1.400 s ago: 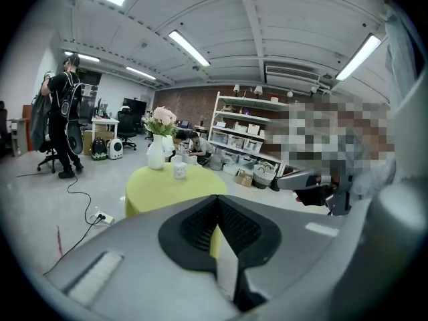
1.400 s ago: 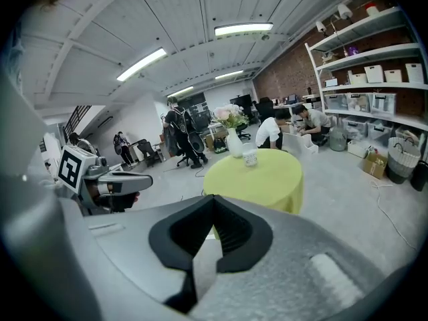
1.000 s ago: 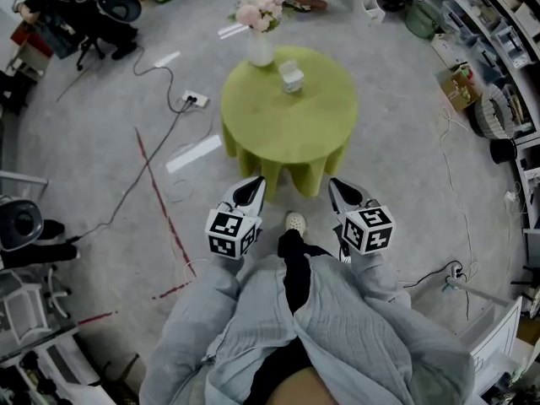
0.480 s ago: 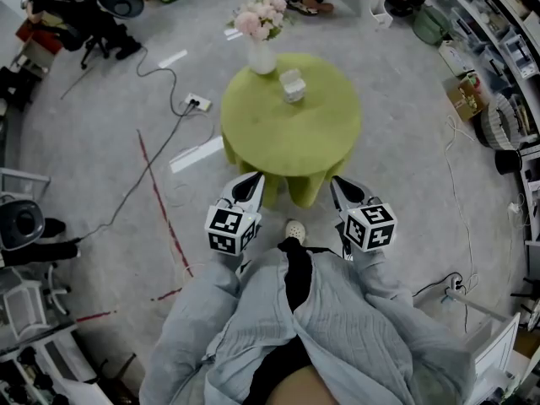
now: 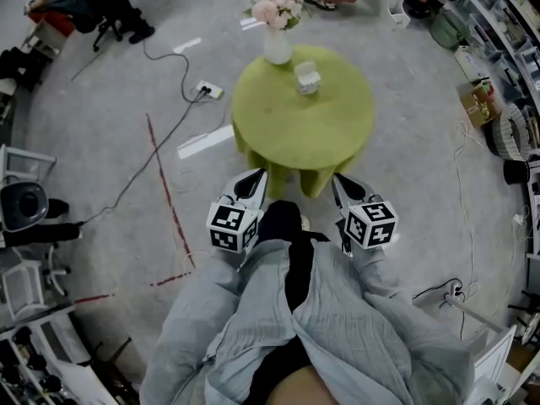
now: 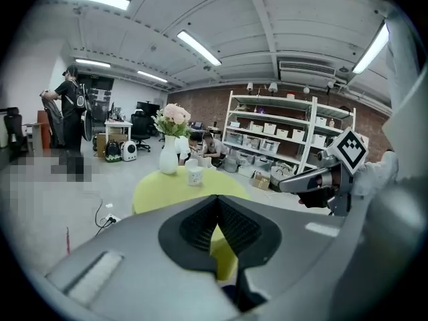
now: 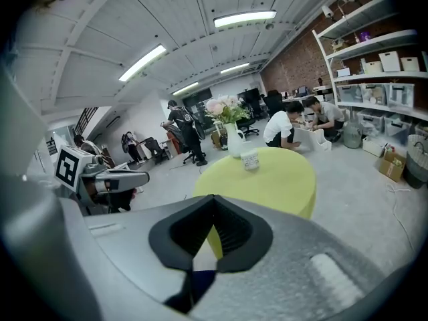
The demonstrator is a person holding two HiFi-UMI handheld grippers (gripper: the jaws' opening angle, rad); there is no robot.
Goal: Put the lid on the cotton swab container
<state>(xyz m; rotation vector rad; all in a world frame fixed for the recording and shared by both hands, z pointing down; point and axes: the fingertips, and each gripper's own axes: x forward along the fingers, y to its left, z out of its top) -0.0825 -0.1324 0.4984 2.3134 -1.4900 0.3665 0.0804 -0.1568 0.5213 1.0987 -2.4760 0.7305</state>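
Table (image 5: pixel 304 133): round, green-draped, ahead of the person.
Cotton swab container (image 5: pixel 307 78): on the table's far side, just beside the vase (image 5: pixel 278 49); its lid cannot be told apart.
Left gripper (image 5: pixel 252 180): jaws together, empty, short of the table's near edge.
Right gripper (image 5: pixel 339 182): likewise; both are probably carried idle for the approach.

The container (image 5: pixel 308 80) stands on the table (image 5: pixel 312 133), right of the vase (image 5: pixel 278 49).

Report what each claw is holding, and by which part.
Nothing. The left claw and the right claw are both shut and empty; the cotton swab container sits untouched on the green table.
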